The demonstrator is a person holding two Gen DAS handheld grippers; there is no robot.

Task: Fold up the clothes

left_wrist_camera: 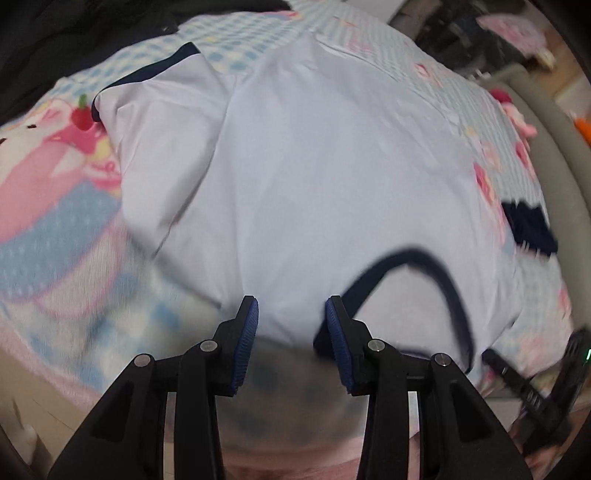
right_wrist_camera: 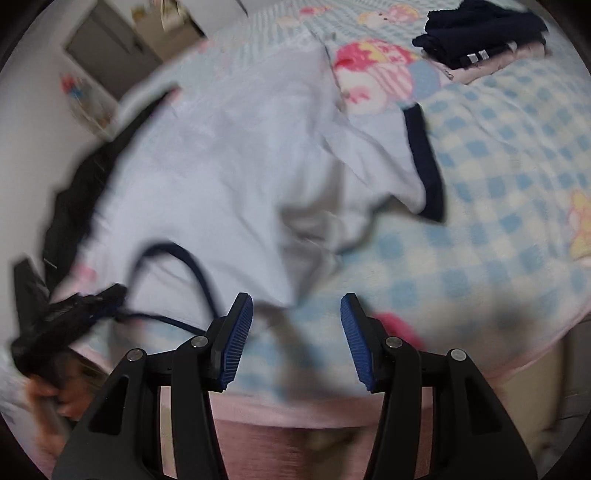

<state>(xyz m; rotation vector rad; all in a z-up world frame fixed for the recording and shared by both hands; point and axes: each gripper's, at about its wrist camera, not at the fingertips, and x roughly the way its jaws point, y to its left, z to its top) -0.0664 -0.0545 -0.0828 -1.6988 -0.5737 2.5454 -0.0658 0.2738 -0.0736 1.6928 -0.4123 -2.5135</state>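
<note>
Both grippers hover with their blue-padded jaws spread apart and nothing between them: the left gripper (left_wrist_camera: 291, 306) sits over the near shoulder of a pale shirt (left_wrist_camera: 314, 177), beside its dark-trimmed neckline (left_wrist_camera: 417, 258), and the right gripper (right_wrist_camera: 296, 304) hangs just past the shirt's near edge, over the checked blanket (right_wrist_camera: 498, 192). Whether any pad touches the cloth cannot be told; much of both views is smeared by blur. The shirt lies spread flat on the bed, neckline nearest the grippers, its dark-cuffed sleeve (right_wrist_camera: 424, 162) rumpled to one side. Beyond that sleeve, at the blanket's far end, rests a stack of folded clothes (right_wrist_camera: 484, 33). A hand (right_wrist_camera: 48, 398) shows dimly at the picture's edge.
</note>
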